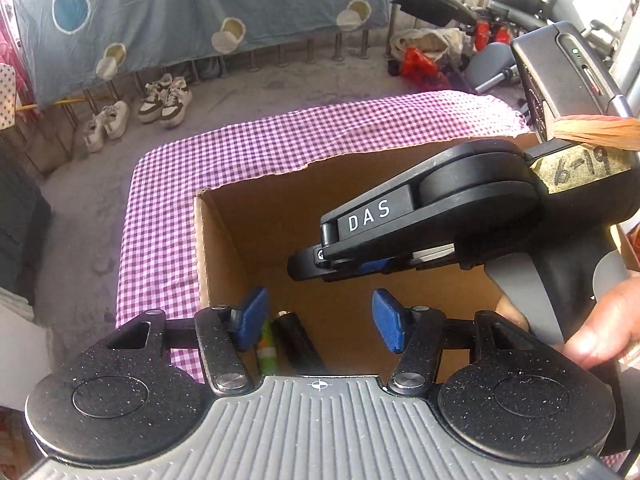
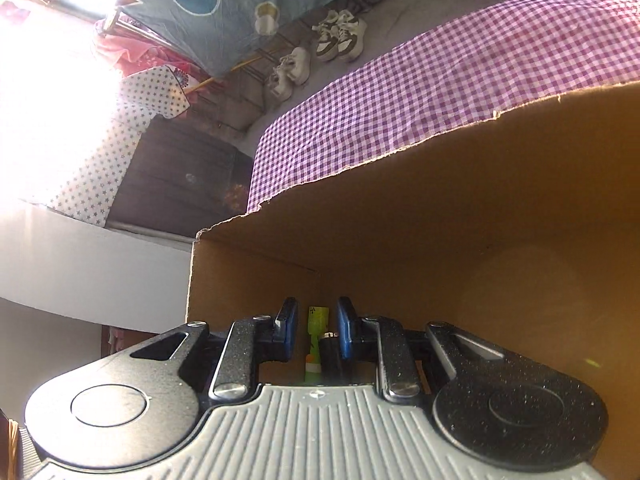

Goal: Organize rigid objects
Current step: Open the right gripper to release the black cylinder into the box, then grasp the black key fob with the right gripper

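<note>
A brown cardboard box [image 1: 224,248] stands on a purple checked tablecloth [image 1: 168,216]. In its left corner lie a green lighter-like tube [image 1: 267,354] and a black cylinder [image 1: 298,344]. My left gripper [image 1: 320,320] is open and empty above the box's near edge, its blue pads wide apart. My right gripper [image 2: 317,330] reaches down into the box; its blue pads stand a small gap apart, with the green tube [image 2: 316,340] and the black cylinder [image 2: 330,354] seen between them. I cannot tell whether the pads touch either. The right gripper's body [image 1: 420,216] crosses the left wrist view.
The box wall [image 2: 440,208] rises close on the right. Beyond the table's far edge, shoes [image 1: 164,100] stand on the concrete floor under a hanging blue sheet [image 1: 192,16]. Clutter and a wheelchair [image 1: 520,4] fill the back right.
</note>
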### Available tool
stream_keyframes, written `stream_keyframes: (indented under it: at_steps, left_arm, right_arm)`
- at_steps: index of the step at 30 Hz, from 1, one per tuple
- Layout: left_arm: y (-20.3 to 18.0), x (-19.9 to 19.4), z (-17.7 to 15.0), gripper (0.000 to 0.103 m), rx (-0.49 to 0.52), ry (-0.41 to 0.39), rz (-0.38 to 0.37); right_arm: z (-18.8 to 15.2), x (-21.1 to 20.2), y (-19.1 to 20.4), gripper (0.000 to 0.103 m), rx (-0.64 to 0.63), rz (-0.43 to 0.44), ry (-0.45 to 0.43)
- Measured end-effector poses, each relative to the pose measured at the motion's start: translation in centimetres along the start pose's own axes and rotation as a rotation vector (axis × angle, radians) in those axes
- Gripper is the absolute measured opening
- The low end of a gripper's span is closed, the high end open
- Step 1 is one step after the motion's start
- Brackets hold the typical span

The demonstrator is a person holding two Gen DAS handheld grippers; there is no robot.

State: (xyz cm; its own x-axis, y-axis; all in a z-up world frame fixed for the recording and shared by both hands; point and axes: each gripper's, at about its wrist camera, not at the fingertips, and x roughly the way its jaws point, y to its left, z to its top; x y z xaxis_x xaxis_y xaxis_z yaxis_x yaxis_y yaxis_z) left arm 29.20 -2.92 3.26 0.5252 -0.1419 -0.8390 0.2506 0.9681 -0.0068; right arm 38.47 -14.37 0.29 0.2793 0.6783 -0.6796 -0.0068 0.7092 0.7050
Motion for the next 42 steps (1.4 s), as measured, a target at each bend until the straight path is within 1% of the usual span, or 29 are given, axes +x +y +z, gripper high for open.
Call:
stream_keyframes:
  at_steps: [4, 8, 12, 15, 17, 19, 21, 24, 25, 28, 30, 33, 37, 42]
  left_arm:
    - [0.1, -2.2, -0.4, 0.059, -0.017, -0.031, -0.026]
    - [0.2, -5.8, -1.4, 0.062, -0.036, -0.086, -0.071]
    - [-0.1, -10.1, -3.4, 0.064, -0.045, -0.152, -0.115]
    - [-0.7, -12.5, -5.5, 0.067, -0.042, -0.191, -0.151]
    - [-1.3, -13.4, -7.2, 0.067, -0.035, -0.204, -0.176]
    - [-2.0, -13.6, -9.1, 0.068, -0.033, -0.199, -0.2]
    - [-3.1, -13.2, -10.9, 0.068, -0.021, -0.187, -0.225]
    - [-5.4, -12.1, -14.1, 0.068, 0.011, -0.174, -0.247]
    - [-6.3, -11.5, -15.5, 0.068, 0.021, -0.165, -0.262]
    - [-8.7, -9.5, -18.0, 0.068, 0.058, -0.117, -0.32]
    - [-10.6, -8.0, -19.1, 0.065, 0.094, -0.094, -0.324]
    - [-12.6, -6.4, -19.7, 0.063, 0.138, -0.07, -0.301]
    - [-14.6, -4.4, -20.2, 0.059, 0.161, -0.037, -0.292]
    - [-15.1, -2.7, -20.2, 0.058, 0.176, -0.006, -0.222]
  right_arm:
    - [-0.7, -3.9, 0.3, 0.023, -0.008, 0.031, -0.037]
    - [-2.8, -9.2, 0.7, 0.023, -0.026, 0.079, -0.081]
    - [-7.0, -15.8, 0.9, 0.024, -0.065, 0.151, -0.146]
    - [-11.3, -20.4, 0.6, 0.024, -0.091, 0.2, -0.198]
    - [-14.2, -22.3, 0.0, 0.024, -0.101, 0.215, -0.225]
    - [-17.0, -23.5, -0.9, 0.024, -0.1, 0.211, -0.244]
    - [-19.8, -23.9, -2.2, 0.025, -0.091, 0.189, -0.249]
    - [-23.2, -22.2, -4.4, 0.025, -0.05, 0.156, -0.232]
    - [-24.1, -21.6, -5.1, 0.025, -0.032, 0.145, -0.223]
    - [-26.0, -19.4, -7.4, 0.025, 0.019, 0.086, -0.203]
    - [-27.2, -18.4, -8.7, 0.025, 0.038, 0.046, -0.199]
    - [-27.4, -17.2, -9.2, 0.025, 0.019, -0.004, -0.187]
    - [-26.7, -15.4, -8.4, 0.025, -0.04, -0.046, -0.153]
    - [-25.6, -13.6, -8.1, 0.025, -0.092, -0.103, -0.121]
